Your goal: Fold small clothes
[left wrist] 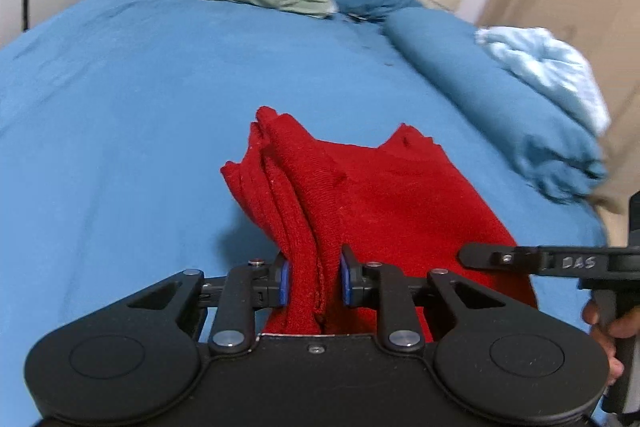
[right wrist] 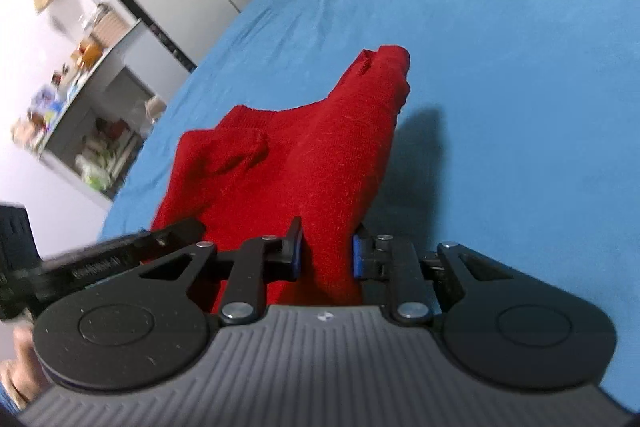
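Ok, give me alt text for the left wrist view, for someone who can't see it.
The left gripper is clamped on a bunched edge of a red knit garment that stretches forward over a blue bedsheet. The right gripper reaches in from the right edge onto the same garment; pillows and a rolled blue duvet lie beyond.

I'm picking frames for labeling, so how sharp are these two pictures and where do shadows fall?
Left wrist view: red garment crisp, rolled blue bedding smeared at the right edge. Right wrist view: shelf clutter blurred, garment's shadow on the blue sheet to its right.
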Available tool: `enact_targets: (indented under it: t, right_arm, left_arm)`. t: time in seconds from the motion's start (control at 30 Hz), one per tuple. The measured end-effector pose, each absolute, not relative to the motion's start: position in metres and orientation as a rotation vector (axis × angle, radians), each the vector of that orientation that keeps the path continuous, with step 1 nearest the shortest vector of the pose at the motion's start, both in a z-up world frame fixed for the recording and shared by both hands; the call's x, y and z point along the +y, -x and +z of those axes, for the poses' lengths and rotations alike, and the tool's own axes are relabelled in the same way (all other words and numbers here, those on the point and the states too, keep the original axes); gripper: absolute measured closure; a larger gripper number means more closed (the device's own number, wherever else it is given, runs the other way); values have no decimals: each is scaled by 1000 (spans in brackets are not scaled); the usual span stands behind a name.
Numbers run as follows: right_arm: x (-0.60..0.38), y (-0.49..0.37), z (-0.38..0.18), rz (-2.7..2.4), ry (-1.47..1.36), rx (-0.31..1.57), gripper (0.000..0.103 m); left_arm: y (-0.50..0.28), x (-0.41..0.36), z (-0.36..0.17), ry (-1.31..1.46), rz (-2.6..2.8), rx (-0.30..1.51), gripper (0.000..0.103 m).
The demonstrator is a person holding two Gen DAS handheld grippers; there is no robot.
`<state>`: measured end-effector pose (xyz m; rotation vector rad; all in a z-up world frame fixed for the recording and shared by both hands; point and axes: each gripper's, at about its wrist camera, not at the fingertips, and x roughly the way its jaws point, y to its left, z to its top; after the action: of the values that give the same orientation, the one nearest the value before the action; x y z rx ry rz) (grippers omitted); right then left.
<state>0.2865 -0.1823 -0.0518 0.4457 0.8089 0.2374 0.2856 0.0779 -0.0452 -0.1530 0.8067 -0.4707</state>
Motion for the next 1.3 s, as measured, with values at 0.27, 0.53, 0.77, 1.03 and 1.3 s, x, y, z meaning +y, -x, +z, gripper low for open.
enact_targets:
  t: [0.27, 0.53, 0.77, 1.03, 1.3]
  right_arm:
    - [-208, -193, -95, 100, -385, 898, 64]
    - [-216, -169, -102, 70, -382, 786, 17]
    - [-225, -170, -114, -46, -270, 817, 13]
    - [-227, -155, -111, -41, -241, 757, 11]
    - [-209, -81, -6, -38, -244, 607, 0]
  left_arm:
    - [-227, 38, -97, 146, -464, 886, 77]
    - [-217, 40, -84, 3, -330, 783, 25]
    - [-230, 50, -122, 8, -256, 865, 25]
    - [-215, 49, -97, 4, -242, 832, 36]
    - [-129, 63, 2, -83, -198, 653, 5]
